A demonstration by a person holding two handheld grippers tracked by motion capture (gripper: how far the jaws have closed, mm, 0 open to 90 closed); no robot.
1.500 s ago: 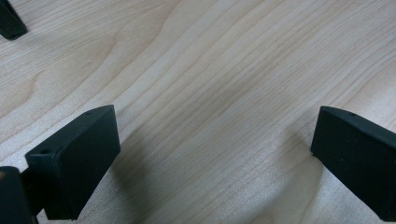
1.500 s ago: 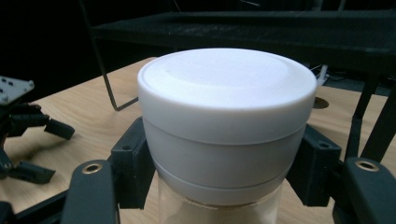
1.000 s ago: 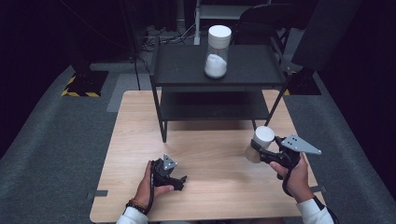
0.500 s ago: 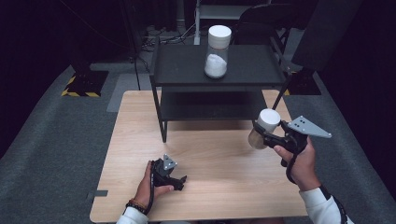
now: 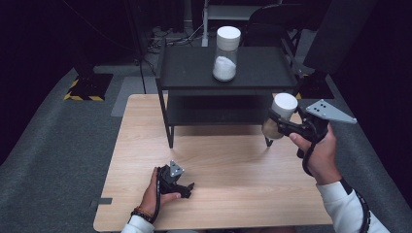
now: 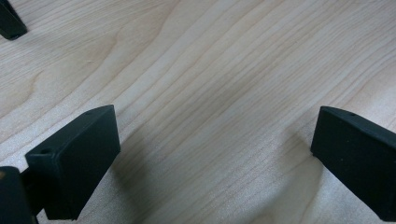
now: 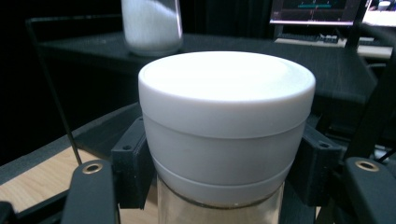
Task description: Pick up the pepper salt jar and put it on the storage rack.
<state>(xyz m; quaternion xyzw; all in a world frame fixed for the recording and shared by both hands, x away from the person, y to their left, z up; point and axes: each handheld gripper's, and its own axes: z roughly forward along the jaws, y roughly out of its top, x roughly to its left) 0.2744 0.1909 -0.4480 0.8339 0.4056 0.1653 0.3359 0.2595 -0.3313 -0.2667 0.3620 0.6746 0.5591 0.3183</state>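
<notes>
At the table's right edge, the right gripper (image 5: 278,127) is pinching the white-lidded jar (image 5: 279,115) just under its lid, carrying it upright beside the black shelf (image 5: 194,73). It looks rigid, smooth, probably slippery glass, so hugging the lid's rim seems wise. The left gripper (image 5: 187,187) is resting spread.

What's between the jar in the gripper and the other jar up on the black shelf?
Nothing. In the high view, only bare black shelf top separates the held jar from the shelf jar; the right gripper grips the held one.

The high view looked down on the black metal shelf (image 5: 228,73); the right gripper view faced that shelf (image 7: 280,60) closely.
</notes>
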